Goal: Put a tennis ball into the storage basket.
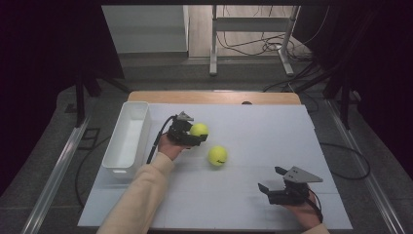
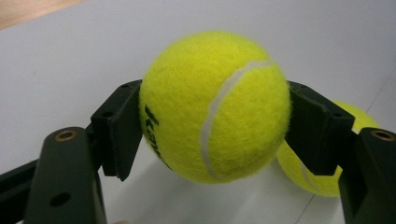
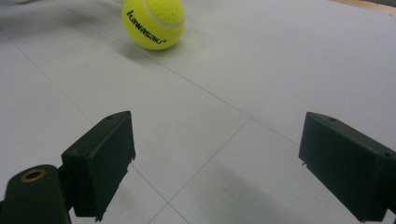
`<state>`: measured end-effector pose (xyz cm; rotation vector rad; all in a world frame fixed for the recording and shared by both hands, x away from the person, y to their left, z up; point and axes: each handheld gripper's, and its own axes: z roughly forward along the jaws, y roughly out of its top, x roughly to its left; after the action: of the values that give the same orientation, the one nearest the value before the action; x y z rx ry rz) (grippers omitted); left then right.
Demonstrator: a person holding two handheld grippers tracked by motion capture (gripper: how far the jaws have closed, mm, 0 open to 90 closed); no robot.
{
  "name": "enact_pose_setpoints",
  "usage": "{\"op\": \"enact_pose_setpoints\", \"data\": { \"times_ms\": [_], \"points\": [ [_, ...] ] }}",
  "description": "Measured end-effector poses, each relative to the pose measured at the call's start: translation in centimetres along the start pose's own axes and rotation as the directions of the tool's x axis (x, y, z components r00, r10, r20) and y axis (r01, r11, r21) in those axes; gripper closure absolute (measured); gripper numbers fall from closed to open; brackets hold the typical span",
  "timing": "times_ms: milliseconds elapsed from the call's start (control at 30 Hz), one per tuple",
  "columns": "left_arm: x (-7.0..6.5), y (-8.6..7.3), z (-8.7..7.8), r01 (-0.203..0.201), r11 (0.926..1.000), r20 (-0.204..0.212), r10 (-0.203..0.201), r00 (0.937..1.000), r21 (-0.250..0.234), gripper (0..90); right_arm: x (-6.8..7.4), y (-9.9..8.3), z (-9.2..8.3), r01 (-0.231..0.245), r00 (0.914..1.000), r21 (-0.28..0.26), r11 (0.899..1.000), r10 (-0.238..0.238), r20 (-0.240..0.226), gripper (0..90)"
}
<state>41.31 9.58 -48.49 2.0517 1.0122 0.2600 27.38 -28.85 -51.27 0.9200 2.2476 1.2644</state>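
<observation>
My left gripper (image 1: 197, 133) is shut on a yellow tennis ball (image 1: 198, 129) and holds it a little above the white table near the middle. In the left gripper view both black pads press on the sides of that ball (image 2: 215, 105). A second tennis ball (image 1: 217, 156) lies on the table just right of it, and peeks out behind the right jaw (image 2: 345, 154). My right gripper (image 1: 271, 179) rests low at the front right, open, with nothing between its jaws. Far ahead of it lies the loose ball (image 3: 153, 22).
A white rectangular bin (image 1: 127, 137) stands along the table's left edge, close to my left hand. The table's wooden far edge (image 1: 214, 97) runs behind the white sheet. Metal table legs and cables are on the floor beyond.
</observation>
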Motion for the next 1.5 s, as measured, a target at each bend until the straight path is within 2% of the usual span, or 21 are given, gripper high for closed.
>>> {"op": "enact_pose_setpoints", "data": {
  "times_ms": [133,533,667,1233,1400,1500],
  "points": [
    [-0.3,0.0,-0.4,-0.016,0.9998,-0.012,0.016,0.9998,-0.007,26.8,0.0,0.0,0.0,0.001,1.0000,-0.001,1.000,-0.001,0.001,10.8],
    [-0.7,-0.4,-1.1,-0.018,0.9993,0.010,0.018,0.9998,-0.033,26.7,0.0,0.0,-0.1,0.003,1.0000,-0.001,1.000,-0.003,0.006,10.9],
    [-0.7,-0.6,-1.5,-0.001,0.9988,0.039,0.003,0.9992,-0.049,26.7,0.0,0.0,-0.1,0.003,1.0000,-0.001,1.000,-0.003,0.007,10.9],
    [-1.4,-0.8,-2.6,-0.027,0.9974,0.054,0.030,0.9981,-0.066,26.7,0.0,0.0,-0.1,0.004,0.9999,0.001,1.000,-0.004,0.010,10.9],
    [-1.2,-1.0,-2.7,-0.017,0.9974,0.058,0.021,0.9981,-0.070,26.7,0.0,0.0,-0.1,0.002,1.0000,0.000,1.000,-0.002,0.008,10.9],
    [-1.1,-1.1,-3.0,0.003,0.9964,0.084,0.004,0.9964,-0.084,26.7,0.0,0.0,0.0,0.004,0.9999,0.002,1.000,-0.004,0.010,10.9]
  ]
}}
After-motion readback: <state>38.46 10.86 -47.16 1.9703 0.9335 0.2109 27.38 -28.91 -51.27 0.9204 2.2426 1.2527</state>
